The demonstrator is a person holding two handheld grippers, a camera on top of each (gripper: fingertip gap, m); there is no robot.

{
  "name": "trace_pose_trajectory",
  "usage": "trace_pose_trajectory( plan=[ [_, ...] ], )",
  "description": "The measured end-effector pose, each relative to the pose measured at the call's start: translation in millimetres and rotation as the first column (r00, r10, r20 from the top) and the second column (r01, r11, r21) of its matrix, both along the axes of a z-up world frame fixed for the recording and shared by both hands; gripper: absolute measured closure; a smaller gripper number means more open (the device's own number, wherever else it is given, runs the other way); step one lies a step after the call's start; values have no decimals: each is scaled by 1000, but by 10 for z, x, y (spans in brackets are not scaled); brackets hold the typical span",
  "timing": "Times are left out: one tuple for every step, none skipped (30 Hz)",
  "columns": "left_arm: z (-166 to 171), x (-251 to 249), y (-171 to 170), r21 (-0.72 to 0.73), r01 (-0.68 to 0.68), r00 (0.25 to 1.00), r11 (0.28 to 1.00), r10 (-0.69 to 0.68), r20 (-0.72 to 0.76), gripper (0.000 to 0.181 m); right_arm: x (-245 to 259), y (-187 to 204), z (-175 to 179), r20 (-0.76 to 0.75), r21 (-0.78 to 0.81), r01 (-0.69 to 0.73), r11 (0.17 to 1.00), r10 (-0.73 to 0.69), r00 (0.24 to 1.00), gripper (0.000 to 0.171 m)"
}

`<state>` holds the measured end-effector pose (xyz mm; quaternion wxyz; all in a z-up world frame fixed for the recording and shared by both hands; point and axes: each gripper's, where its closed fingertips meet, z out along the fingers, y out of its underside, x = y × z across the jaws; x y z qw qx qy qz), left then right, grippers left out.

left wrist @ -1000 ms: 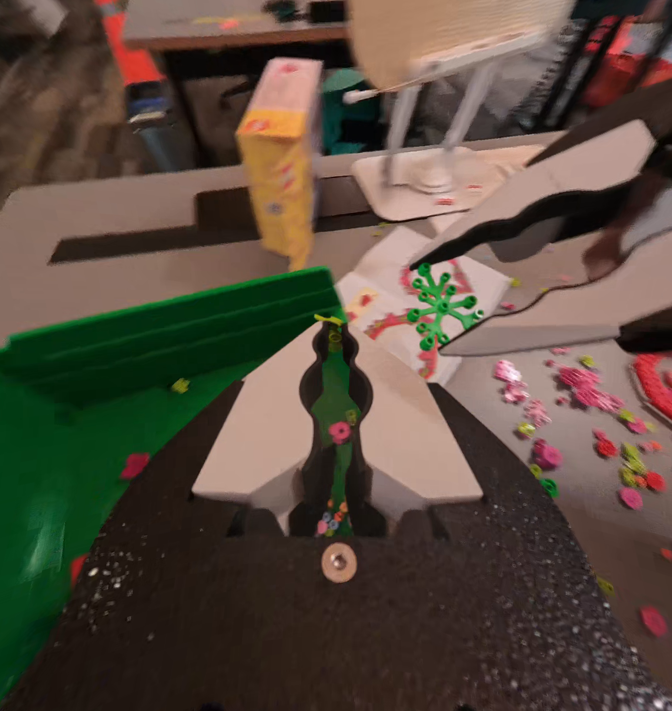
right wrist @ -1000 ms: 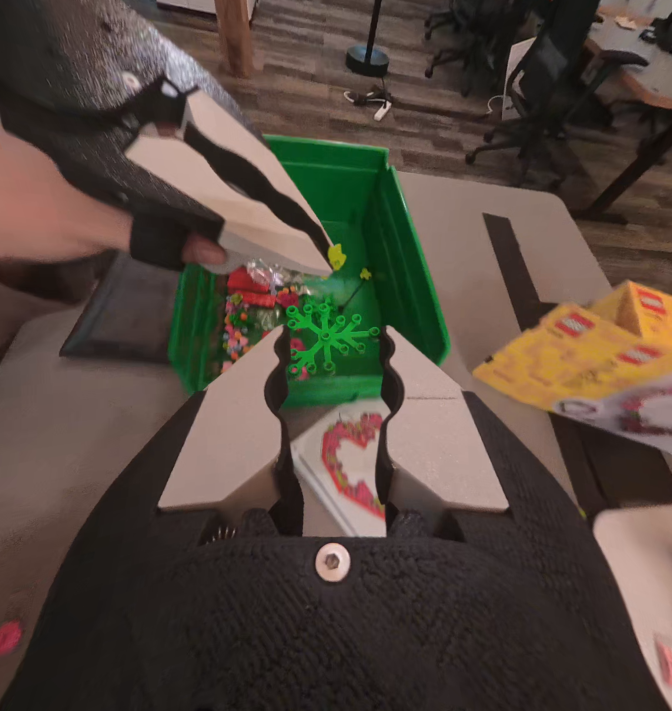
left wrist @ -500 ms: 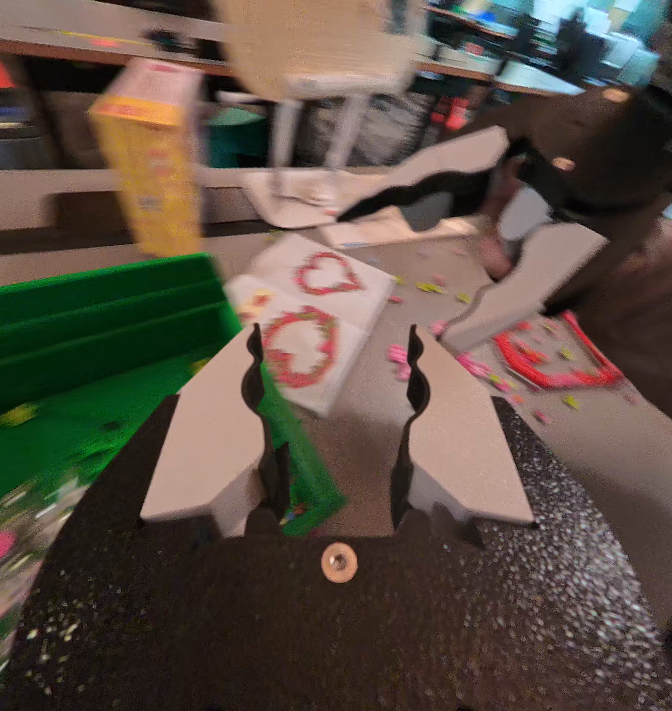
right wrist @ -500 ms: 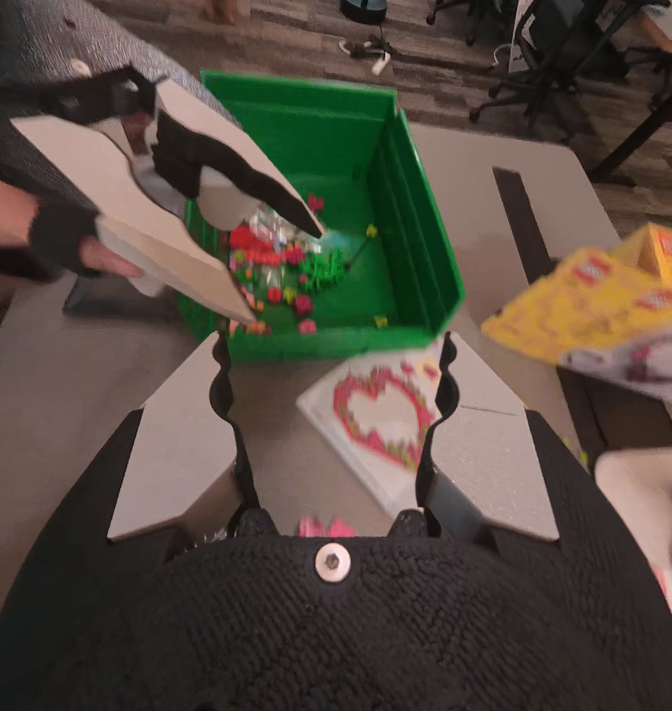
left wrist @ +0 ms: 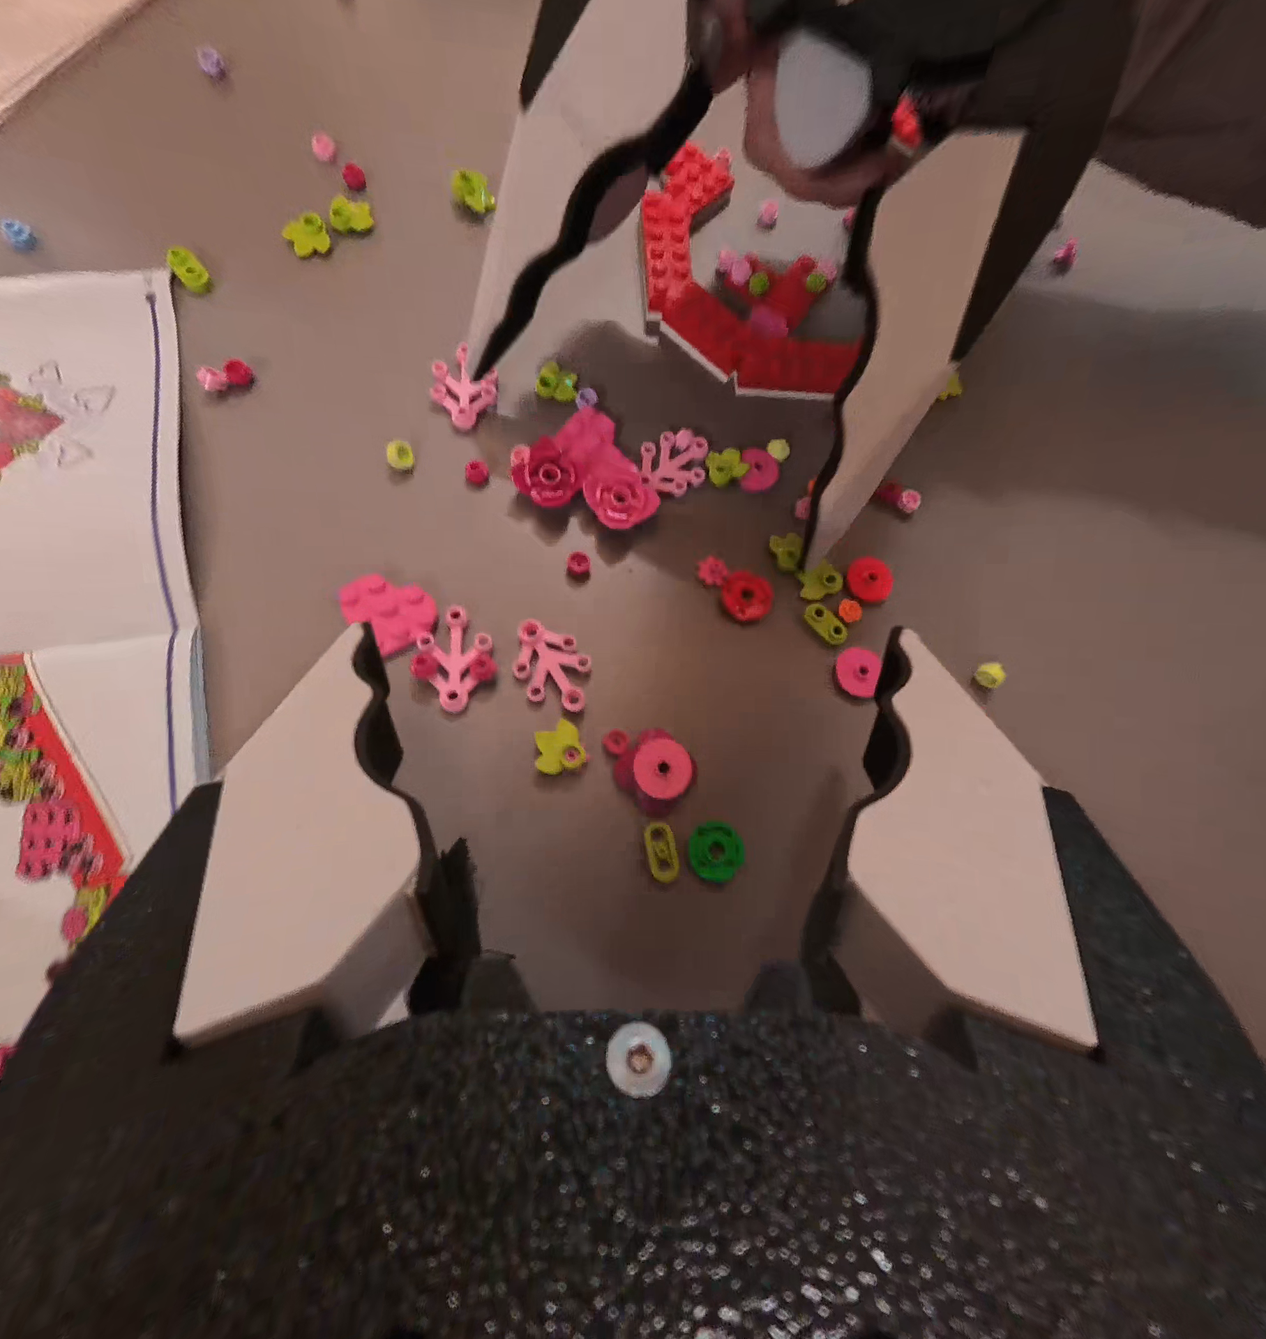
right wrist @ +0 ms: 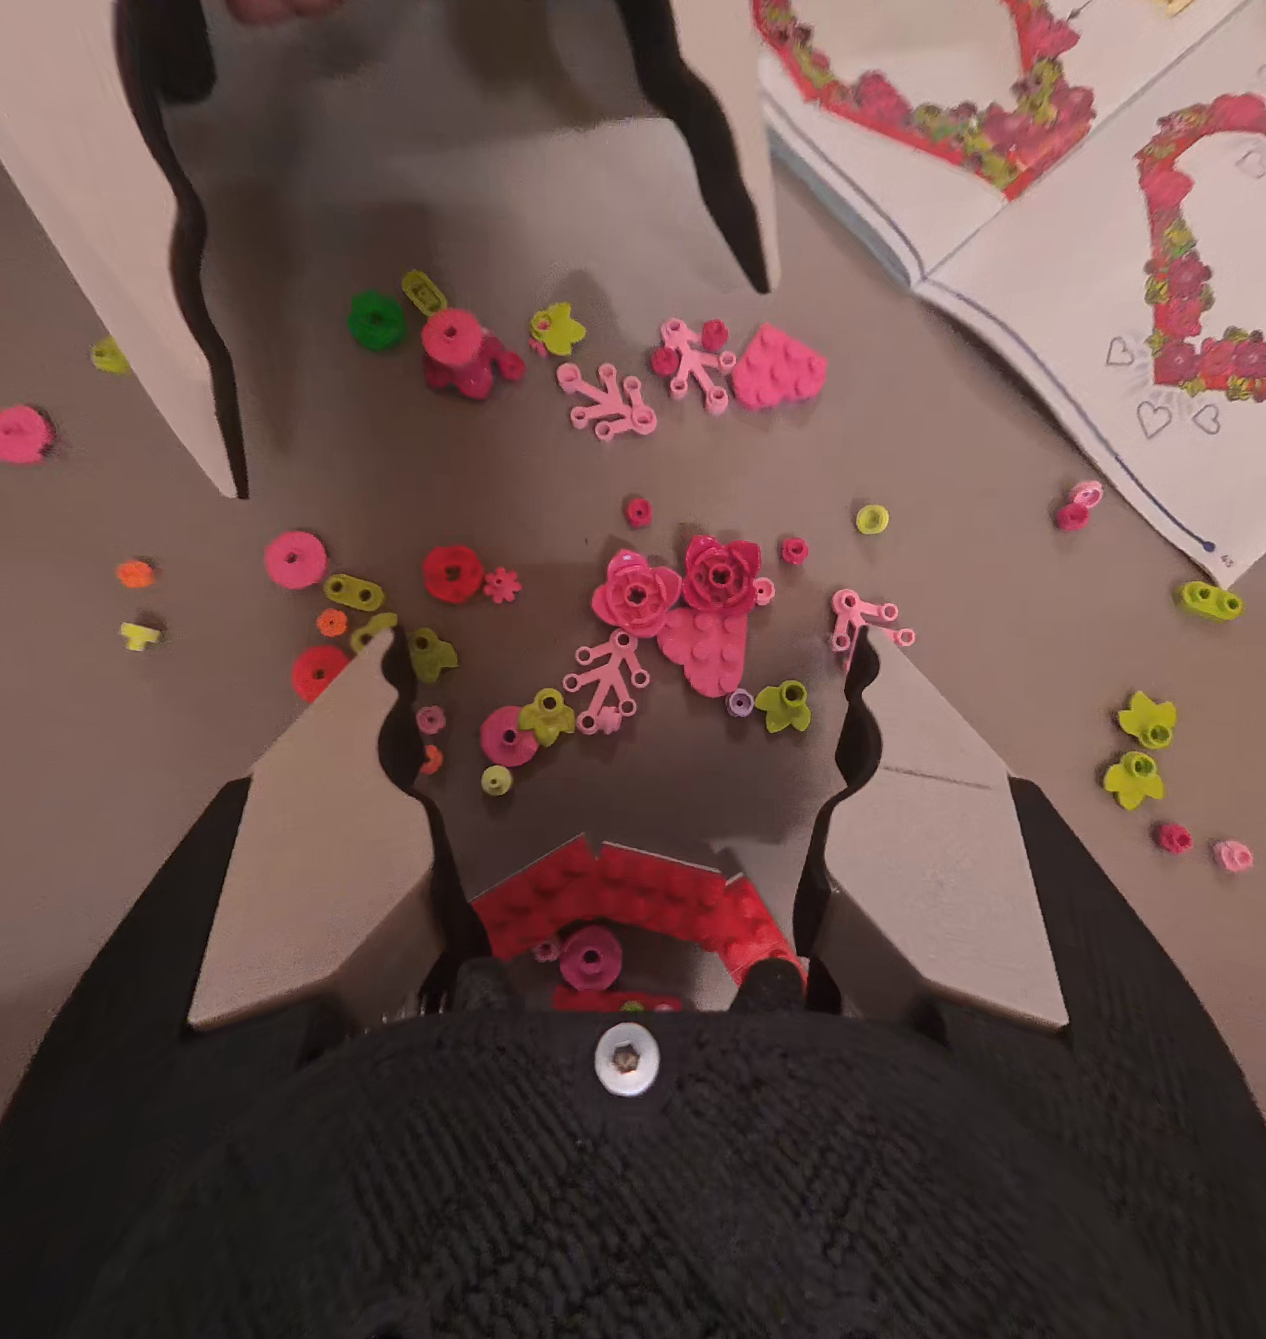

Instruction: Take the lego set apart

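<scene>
Both sets of jaws stand wide apart and hold nothing. Left gripper [left wrist: 630,645] and right gripper [right wrist: 626,641] point down at the grey table [left wrist: 1122,580] from opposite sides, so each shows at the top edge of the other's view, cut off above the fingers.

Take the red lego frame [left wrist: 724,319] as the landmark. In the left wrist view it lies between the right gripper's two fingers [left wrist: 898,362], and the black gripper body with a blurred bit of hand above hides its far end. In the right wrist view only a strip of its studded arc shows, at the root of the jaws, with a dark pink round piece [right wrist: 590,956] lying inside the curve; the rest is hidden under the gripper body.

Loose pieces are scattered on the table between that frame and the left gripper: two pink rose pieces [right wrist: 677,583] touching each other, a pink heart plate [right wrist: 709,652] just beside them, pale pink branch pieces [right wrist: 606,406], lime leaf pieces [right wrist: 783,704], red round pieces [right wrist: 453,572] and a green round piece [left wrist: 715,851]. Many of the smallest bits are too blurred to tell their shape.

Off to one side of the frame lies an open instruction booklet [right wrist: 1050,304] showing heart pictures, cut off by the picture edge in both views.
</scene>
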<state>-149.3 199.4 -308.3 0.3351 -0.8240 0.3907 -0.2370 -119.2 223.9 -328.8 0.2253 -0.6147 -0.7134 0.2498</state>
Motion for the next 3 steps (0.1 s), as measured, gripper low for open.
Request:
trace_pose_trajectory(
  plan=[
    [-1,8,34,-2,14,1000,1000,-14,-1,53,-17,14,-21,2,-4,-1,1000,1,1000,55],
    [-31,0,61,-22,21,1000,1000,-21,-22,57,-36,33,-25,-3,-1,-2,1000,2,1000,57],
    [-73,-9,86,-44,27,998,999,-29,-48,62,-48,48,-20,-5,2,-4,1000,4,1000,63]
  ],
)
